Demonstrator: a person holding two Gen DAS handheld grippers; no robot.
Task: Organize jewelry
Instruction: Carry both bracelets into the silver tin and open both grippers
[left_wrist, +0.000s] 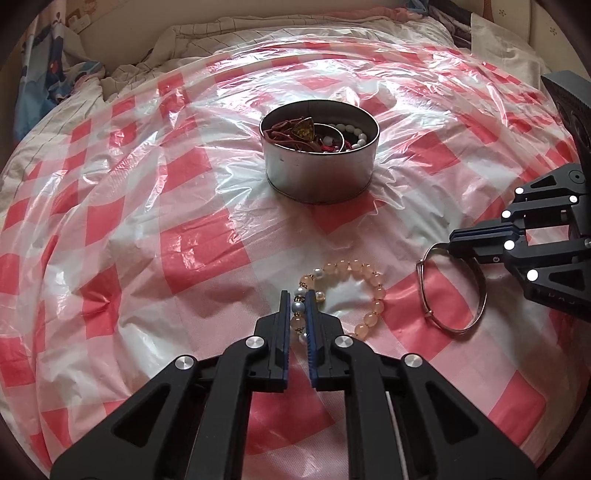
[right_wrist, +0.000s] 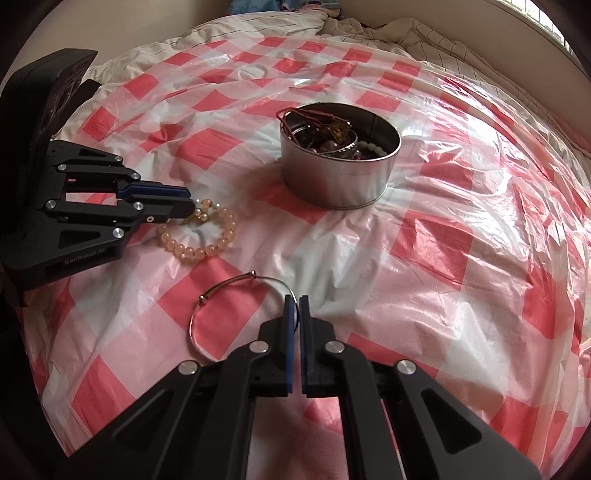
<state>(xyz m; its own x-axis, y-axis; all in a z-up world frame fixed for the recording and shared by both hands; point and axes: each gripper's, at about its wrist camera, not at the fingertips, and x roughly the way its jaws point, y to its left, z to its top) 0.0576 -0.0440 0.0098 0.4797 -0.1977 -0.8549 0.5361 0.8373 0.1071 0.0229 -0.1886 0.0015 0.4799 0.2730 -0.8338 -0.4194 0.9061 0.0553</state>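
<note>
Near the round silver metal tin (left_wrist: 319, 173) of mixed jewelry on the red-and-white checked plastic sheet (left_wrist: 147, 236), the left gripper (left_wrist: 300, 295) pinches the peach-coloured beaded bracelet (left_wrist: 369, 291) at its pearl section, while the right gripper (right_wrist: 295, 301) clamps the thin silver wire bangle (right_wrist: 221, 295) just beside it.

L claw (left_wrist: 299, 301) pinched shut; R claw (right_wrist: 295, 304) likewise
</note>
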